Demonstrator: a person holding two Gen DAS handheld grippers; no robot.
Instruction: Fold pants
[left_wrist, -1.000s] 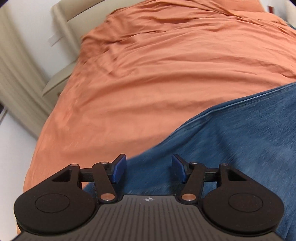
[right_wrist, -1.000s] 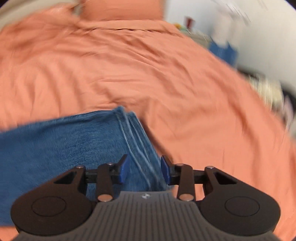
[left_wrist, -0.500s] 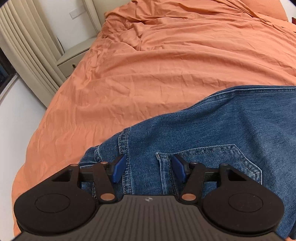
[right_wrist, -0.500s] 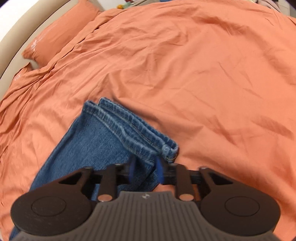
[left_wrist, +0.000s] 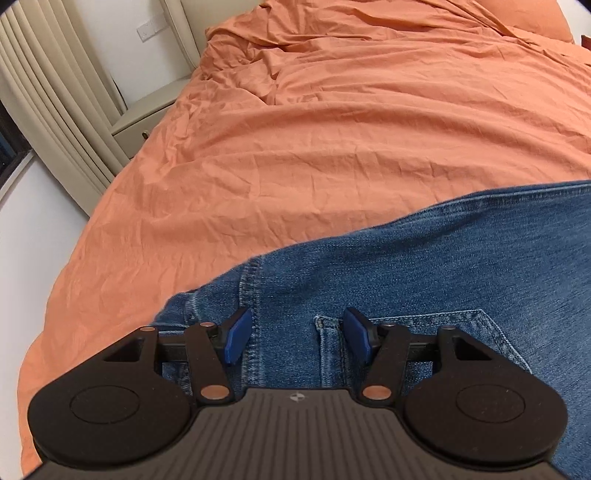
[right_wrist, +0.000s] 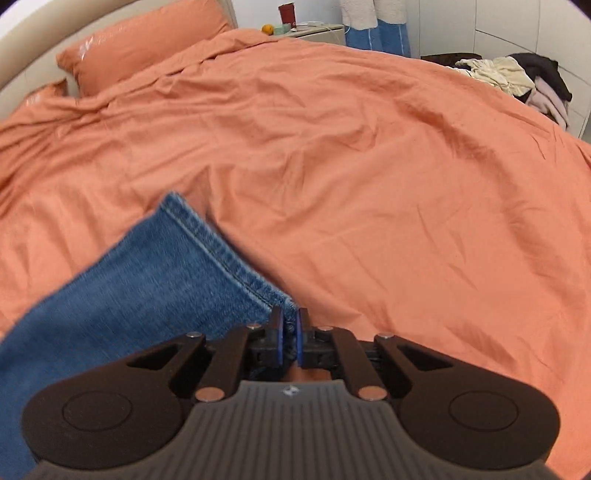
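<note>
left gripper (left_wrist: 297, 338): jaws apart over pants (left_wrist: 424, 273) pocket | right gripper (right_wrist: 290, 332): jaws clamped on hem (right_wrist: 229, 258)

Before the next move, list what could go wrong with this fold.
1. The right gripper pinches only the corner of the jeans' hem, so the heavy denim could slip out when lifted.
2. The left gripper is open over the back pocket, holding nothing, so the waist end may drag across the orange duvet and bunch.
</note>
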